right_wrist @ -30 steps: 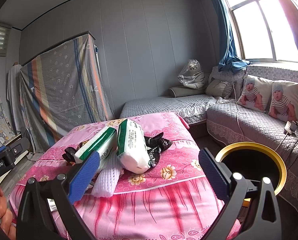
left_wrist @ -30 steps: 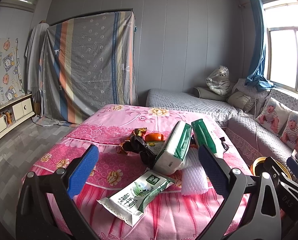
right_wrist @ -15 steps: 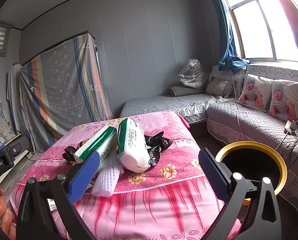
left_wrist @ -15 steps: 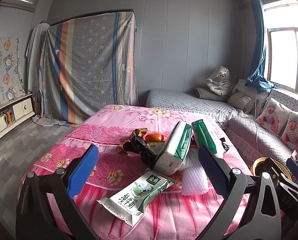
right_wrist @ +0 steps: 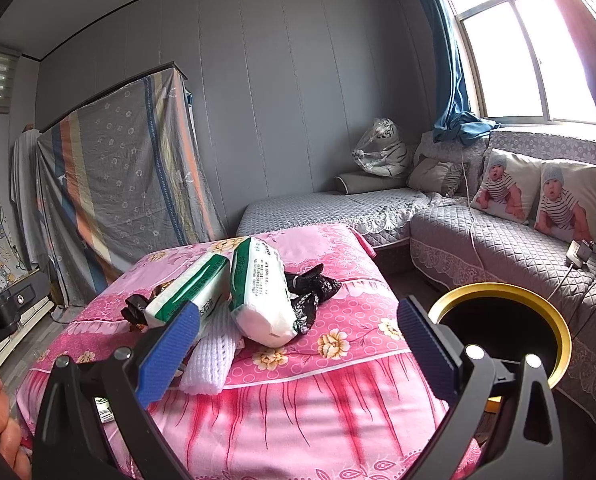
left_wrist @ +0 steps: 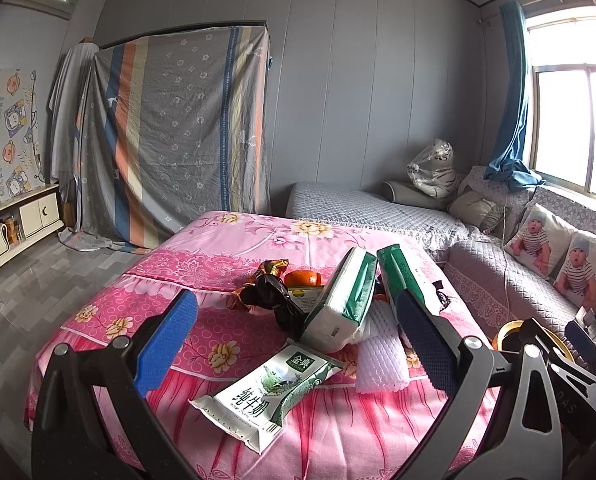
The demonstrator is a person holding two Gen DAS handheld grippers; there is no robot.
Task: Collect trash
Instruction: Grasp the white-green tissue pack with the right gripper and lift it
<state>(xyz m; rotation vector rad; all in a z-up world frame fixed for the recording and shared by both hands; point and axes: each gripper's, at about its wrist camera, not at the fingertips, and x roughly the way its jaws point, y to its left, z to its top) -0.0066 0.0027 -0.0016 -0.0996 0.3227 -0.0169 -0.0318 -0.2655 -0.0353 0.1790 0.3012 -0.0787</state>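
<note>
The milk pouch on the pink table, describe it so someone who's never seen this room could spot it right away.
Find the table with the pink floral cloth. At its near edge, in front of the two upright green-and-white tissue packs, lies the milk pouch. It is the only flat item there, white and green with large printed characters, beside the white foam net.

pink floral bed point(left_wrist: 226, 248) carries milk carton point(left_wrist: 270, 388), two tissue packs point(left_wrist: 340, 300), foam net point(left_wrist: 380, 356), orange point(left_wrist: 302, 278), black bags point(left_wrist: 274, 300).

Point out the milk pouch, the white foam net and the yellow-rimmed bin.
milk pouch point(left_wrist: 272, 394): left wrist view, on its printed front.
white foam net point(right_wrist: 210, 354): right wrist view, mid-mesh.
yellow-rimmed bin point(right_wrist: 494, 289): right wrist view, far rim.
</note>
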